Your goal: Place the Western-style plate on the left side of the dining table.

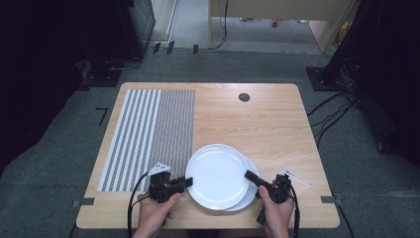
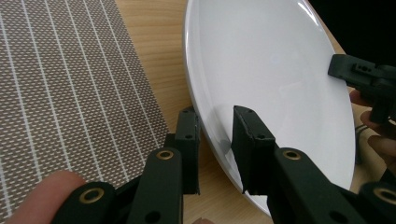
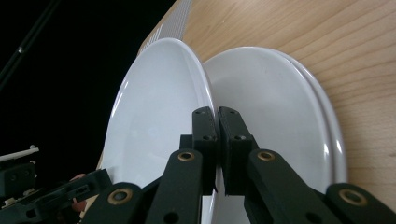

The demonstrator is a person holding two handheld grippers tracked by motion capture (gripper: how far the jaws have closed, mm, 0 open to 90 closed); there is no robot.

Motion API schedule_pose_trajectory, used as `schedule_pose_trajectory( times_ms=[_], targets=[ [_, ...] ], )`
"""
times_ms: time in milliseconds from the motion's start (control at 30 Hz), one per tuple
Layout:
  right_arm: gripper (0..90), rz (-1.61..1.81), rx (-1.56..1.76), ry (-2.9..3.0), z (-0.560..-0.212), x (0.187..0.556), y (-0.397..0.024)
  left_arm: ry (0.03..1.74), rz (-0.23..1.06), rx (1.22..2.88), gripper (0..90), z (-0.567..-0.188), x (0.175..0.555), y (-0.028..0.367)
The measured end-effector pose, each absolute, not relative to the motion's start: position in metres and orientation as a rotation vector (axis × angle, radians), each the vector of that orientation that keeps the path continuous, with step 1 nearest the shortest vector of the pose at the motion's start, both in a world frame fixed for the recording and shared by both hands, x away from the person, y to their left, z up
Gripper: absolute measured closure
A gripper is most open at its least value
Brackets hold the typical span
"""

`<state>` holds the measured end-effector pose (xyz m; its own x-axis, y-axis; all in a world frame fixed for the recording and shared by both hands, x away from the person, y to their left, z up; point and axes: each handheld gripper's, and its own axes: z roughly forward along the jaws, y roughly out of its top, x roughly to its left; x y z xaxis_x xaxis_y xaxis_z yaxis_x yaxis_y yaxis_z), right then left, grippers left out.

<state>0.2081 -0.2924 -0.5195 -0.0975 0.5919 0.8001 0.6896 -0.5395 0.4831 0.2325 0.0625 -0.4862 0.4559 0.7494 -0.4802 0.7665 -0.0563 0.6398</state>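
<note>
Placemat (image 1: 148, 136) of woven grey fabric, striped in two widths, lies flat on the tabletop (image 1: 257, 119) just left of the left tool (image 1: 187, 182). That tool pinches the left rim of the top plate (image 1: 217, 174): in the left gripper view one black jaw sits under the rim and the other over it, both pressed on the glazed white edge. The plate is round, smooth and shallow, and it lies between the two tools, overlapping a second white plate (image 1: 251, 173) of the same shape whose edge shows to the right of it. In the right gripper view the top plate (image 3: 159, 116) rides clear above the lower plate (image 3: 275, 121). The right tool (image 1: 246, 174) is pressed together on the right rim of the top plate. Just right of that tool a thin white stick (image 1: 296, 178) lies on the pale wood grain. A small dark round hole (image 1: 243, 96) sits far ahead of both tools.
</note>
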Motion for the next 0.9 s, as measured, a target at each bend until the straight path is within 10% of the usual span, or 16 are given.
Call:
schedule_pose_trajectory(
  times_ms=[900],
  targets=[
    [87.4, -1.733, -1.910, -1.620, -0.470, 0.279, -0.214, 1.395, 0.109, 1.631, 73.2, -0.454, 0.260, 0.139]
  ],
)
